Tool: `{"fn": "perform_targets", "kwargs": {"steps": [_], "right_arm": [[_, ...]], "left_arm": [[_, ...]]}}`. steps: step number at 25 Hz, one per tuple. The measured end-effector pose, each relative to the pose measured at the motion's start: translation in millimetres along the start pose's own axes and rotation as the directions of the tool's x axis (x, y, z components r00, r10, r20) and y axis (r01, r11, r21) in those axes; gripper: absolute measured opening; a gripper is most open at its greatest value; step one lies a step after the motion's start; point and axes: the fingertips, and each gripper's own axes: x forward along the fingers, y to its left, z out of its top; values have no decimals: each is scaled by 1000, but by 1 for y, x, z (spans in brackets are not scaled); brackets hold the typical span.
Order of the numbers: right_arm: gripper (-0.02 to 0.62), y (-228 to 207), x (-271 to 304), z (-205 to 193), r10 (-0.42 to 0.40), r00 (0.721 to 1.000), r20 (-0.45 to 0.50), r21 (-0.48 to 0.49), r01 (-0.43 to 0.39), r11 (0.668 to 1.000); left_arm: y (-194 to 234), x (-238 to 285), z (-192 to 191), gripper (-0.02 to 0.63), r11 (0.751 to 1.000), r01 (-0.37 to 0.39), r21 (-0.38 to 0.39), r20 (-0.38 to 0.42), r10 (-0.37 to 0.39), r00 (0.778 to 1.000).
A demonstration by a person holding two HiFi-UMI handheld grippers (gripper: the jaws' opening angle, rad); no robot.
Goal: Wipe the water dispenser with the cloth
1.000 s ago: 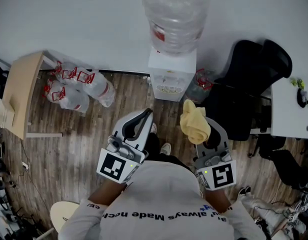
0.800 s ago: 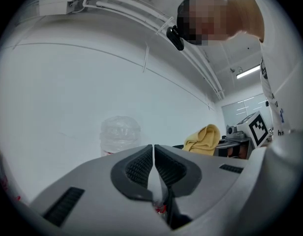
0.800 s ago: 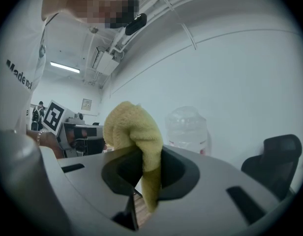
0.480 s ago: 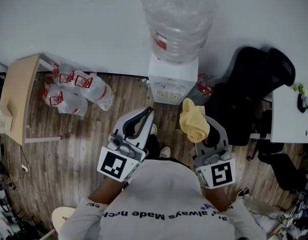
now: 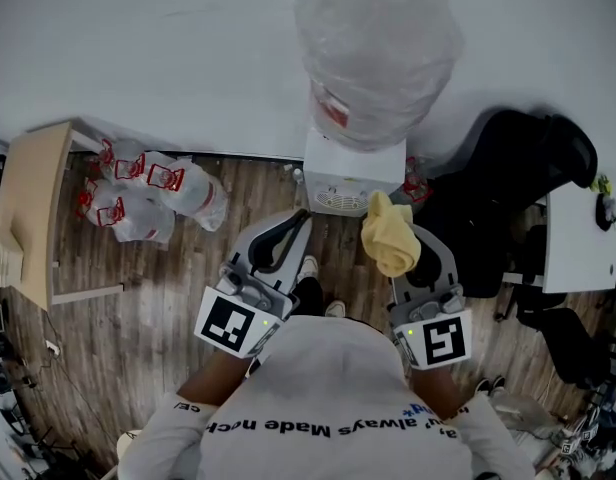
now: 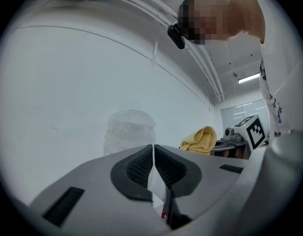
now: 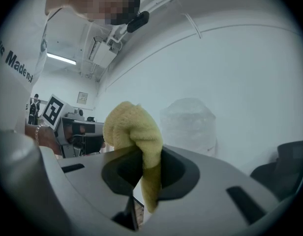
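Jaws first: on our left gripper (image 6: pixel 153 155) the two ribbed pads (image 6: pixel 137 167) are pressed together, with only a hairline of light between them and nothing held. On our right gripper (image 7: pixel 150 168) the jaws pinch the cloth (image 7: pixel 131 127). It is yellow and thick. Most of it bunches up in a lump above the jaws, and a narrow tail hangs down through the gap between them.

From the head view we see the dispenser (image 5: pixel 354 173), a white box standing against the wall (image 5: pixel 168 58). A big clear bottle (image 5: pixel 378 53) sits upside down on top of it. Both grippers are held up in front of the dispenser and point toward it. The left one aims at the dispenser's left front corner and is clear of it. The right one is in front of the right side, and the top of the cloth overlaps the dispenser's lower right edge. We cannot tell from above whether cloth and dispenser touch. In both gripper views the bottle shows beyond the jaws, against the wall.

Left of the dispenser, clear bags (image 5: pixel 153 183) with red marks lie in a heap on the floor (image 5: pixel 138 318) by the wall. Farther left is a pale wooden desk (image 5: pixel 33 213). Just right of the dispenser is a black chair (image 5: pixel 513 183), and beyond that is the corner of a white table (image 5: pixel 576 243). Our shoes (image 5: pixel 309 266) show on the planks in front of the dispenser, between the two grippers.
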Motion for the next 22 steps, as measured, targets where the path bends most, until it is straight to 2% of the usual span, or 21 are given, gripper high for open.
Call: {"fn": "perform_targets", "kwargs": {"steps": [7, 12, 22], "right_arm": [[61, 4, 51, 1, -18, 1000, -19, -25, 17, 1000], [61, 8, 91, 17, -63, 997, 35, -35, 64, 997], [61, 18, 133, -7, -83, 996, -26, -102, 80, 992]], "left_arm": [[48, 9, -4, 28, 1000, 15, 25, -13, -15, 1000], [75, 14, -7, 28, 999, 43, 24, -17, -42, 999], [105, 20, -24, 27, 996, 90, 13, -43, -89, 995]]}}
